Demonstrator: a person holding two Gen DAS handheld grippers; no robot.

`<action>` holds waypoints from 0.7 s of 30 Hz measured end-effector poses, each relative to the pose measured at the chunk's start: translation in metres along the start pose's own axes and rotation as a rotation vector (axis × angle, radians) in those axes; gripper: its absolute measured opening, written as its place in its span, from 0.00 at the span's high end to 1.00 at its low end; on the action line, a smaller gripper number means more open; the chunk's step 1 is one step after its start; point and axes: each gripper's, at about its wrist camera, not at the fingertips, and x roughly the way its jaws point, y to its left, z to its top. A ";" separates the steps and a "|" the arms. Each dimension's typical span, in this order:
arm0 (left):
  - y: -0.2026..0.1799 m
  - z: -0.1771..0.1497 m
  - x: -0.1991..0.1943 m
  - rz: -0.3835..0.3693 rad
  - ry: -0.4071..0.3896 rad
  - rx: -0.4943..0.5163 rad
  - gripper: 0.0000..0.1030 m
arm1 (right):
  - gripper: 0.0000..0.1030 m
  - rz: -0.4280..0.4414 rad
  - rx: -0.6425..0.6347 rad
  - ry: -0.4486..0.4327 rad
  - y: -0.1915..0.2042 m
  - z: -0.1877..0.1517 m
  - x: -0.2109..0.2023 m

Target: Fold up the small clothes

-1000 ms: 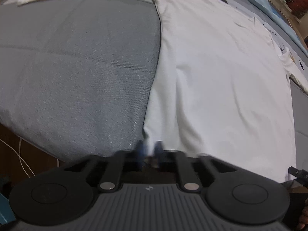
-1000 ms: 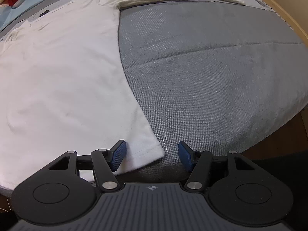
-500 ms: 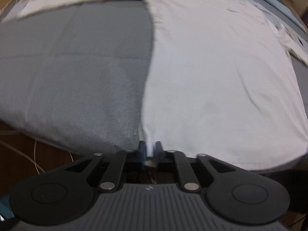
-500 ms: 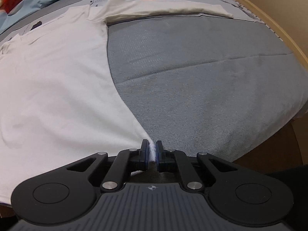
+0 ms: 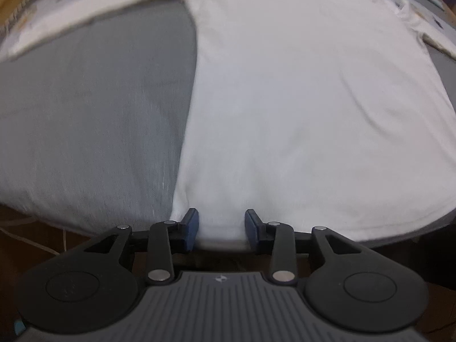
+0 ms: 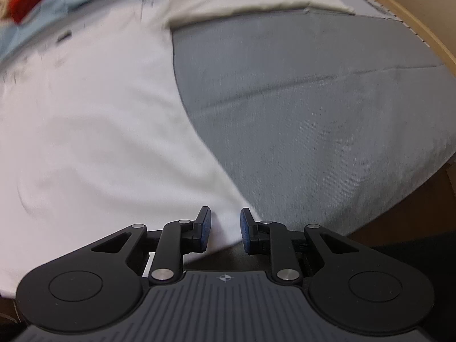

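One grey woven fabric surface (image 5: 94,119) carries a white cotton T-shirt (image 5: 299,108) spread flat. Its near hem lies between the parted, opening jaws of the left gripper (image 5: 221,225) and right gripper (image 6: 223,226); neither pinches it.

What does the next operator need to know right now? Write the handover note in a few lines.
Left gripper: jaws opening, pads clear of the cloth; the hem of the white T-shirt lies between them, near its bottom corner.
Right gripper: jaws opening, the shirt's other bottom corner between them, not pinched.
Shirt: spread flat, front up, on the grey blanket, sleeves stretched out at the far end. Hem sits at the blanket's near edge.
Done: shirt laid out, hem let go.
Left: every fold. No fold is visible yet; probably start with the sides or sleeves.
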 end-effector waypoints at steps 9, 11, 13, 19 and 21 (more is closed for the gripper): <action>-0.017 0.005 -0.021 -0.030 -0.111 0.025 0.44 | 0.77 0.011 -0.055 -0.176 0.006 -0.005 -0.029; -0.016 0.004 -0.035 -0.044 -0.173 0.016 0.38 | 0.76 0.031 -0.052 -0.255 0.006 -0.003 -0.044; -0.014 0.007 -0.048 -0.054 -0.248 0.000 0.21 | 0.64 0.050 -0.060 -0.336 0.009 0.002 -0.064; -0.019 0.017 -0.068 -0.062 -0.395 0.018 0.17 | 0.38 0.123 -0.080 -0.557 0.008 0.033 -0.134; -0.023 0.018 -0.072 -0.044 -0.436 0.028 0.16 | 0.29 0.131 -0.082 -0.597 0.005 0.048 -0.150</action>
